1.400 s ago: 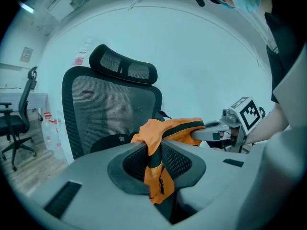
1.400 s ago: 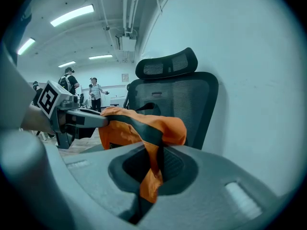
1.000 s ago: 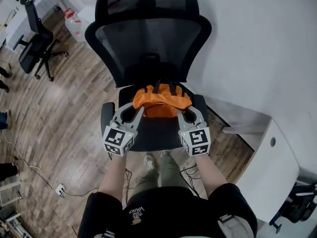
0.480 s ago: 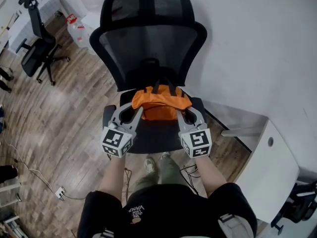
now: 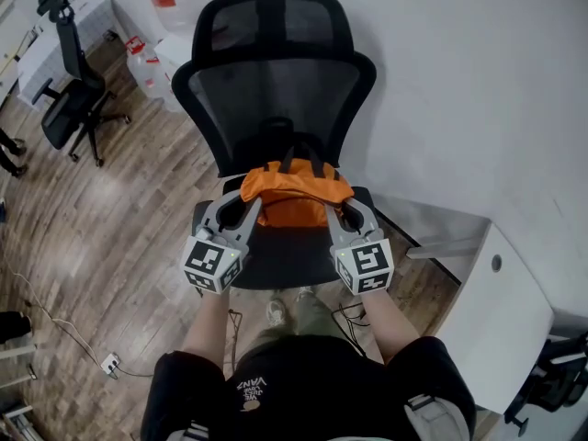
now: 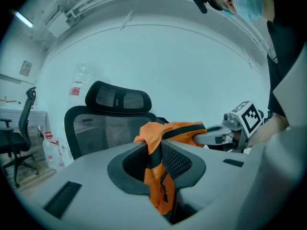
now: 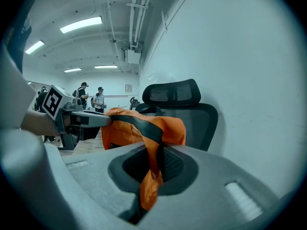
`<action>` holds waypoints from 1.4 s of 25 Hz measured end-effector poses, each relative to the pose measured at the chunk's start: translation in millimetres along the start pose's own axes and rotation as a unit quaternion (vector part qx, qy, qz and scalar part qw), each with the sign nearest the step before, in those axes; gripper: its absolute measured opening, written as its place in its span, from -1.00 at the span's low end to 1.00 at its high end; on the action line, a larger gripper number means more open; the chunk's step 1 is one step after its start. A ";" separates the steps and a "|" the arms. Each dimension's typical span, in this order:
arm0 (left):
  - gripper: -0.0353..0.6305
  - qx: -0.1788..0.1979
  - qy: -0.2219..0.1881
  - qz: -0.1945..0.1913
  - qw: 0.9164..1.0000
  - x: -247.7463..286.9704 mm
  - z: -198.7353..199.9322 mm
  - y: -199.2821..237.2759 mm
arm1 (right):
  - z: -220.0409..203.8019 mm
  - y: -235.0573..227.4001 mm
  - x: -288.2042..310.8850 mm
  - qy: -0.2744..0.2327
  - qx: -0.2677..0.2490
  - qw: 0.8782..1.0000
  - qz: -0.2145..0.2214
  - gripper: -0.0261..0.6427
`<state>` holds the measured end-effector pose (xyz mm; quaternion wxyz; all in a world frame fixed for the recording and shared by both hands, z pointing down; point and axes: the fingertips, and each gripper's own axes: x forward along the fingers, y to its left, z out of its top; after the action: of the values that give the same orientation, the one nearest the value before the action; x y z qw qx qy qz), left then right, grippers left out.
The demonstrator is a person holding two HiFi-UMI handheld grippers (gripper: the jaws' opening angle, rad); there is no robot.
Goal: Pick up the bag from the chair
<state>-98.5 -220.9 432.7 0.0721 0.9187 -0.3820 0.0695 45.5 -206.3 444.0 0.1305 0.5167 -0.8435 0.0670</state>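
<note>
An orange bag [image 5: 295, 194] with black straps hangs between my two grippers above the seat of a black mesh office chair [image 5: 276, 108]. My left gripper [image 5: 246, 209] is shut on the bag's left end; in the left gripper view the orange fabric and a black strap [image 6: 154, 166] are pinched between its jaws. My right gripper [image 5: 342, 211] is shut on the bag's right end, with the orange fabric [image 7: 152, 169] caught between its jaws in the right gripper view. The chair seat [image 5: 280, 255] shows below the bag.
A white wall [image 5: 478, 90] rises behind and right of the chair. A white desk [image 5: 501, 320] stands at lower right. Another black office chair [image 5: 64, 99] and a bottle [image 5: 147, 58] sit on the wooden floor [image 5: 101, 237] at upper left. A cable and socket [image 5: 108, 364] lie lower left.
Both grippers have stayed shut on the bag and lifted it slightly up; the view has shifted a little, with the chair lower in the frame.
</note>
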 end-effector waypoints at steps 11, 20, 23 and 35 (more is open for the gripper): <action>-0.64 0.014 -0.022 -0.002 1.000 -14.9 36.7 -2.3 | 34.6 6.8 -13.3 -0.020 -0.002 1.000 -0.002 -0.89; -0.64 0.021 -0.031 0.002 0.999 -24.9 64.1 -1.0 | 61.5 11.4 -19.2 -0.033 -0.008 0.999 0.003 -0.89; -0.64 0.024 -0.034 0.002 0.999 -27.0 70.4 -1.3 | 67.4 12.0 -21.1 -0.036 -0.009 0.999 0.004 -0.89; -0.64 0.034 -0.051 0.000 0.998 -28.5 98.8 -7.3 | 94.5 6.3 -32.4 -0.054 -0.014 0.998 0.005 -0.88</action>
<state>-106.1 -214.5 330.1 0.0214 0.9228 -0.3830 0.0357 39.6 -199.2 344.3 0.0918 0.5139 -0.8524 0.0281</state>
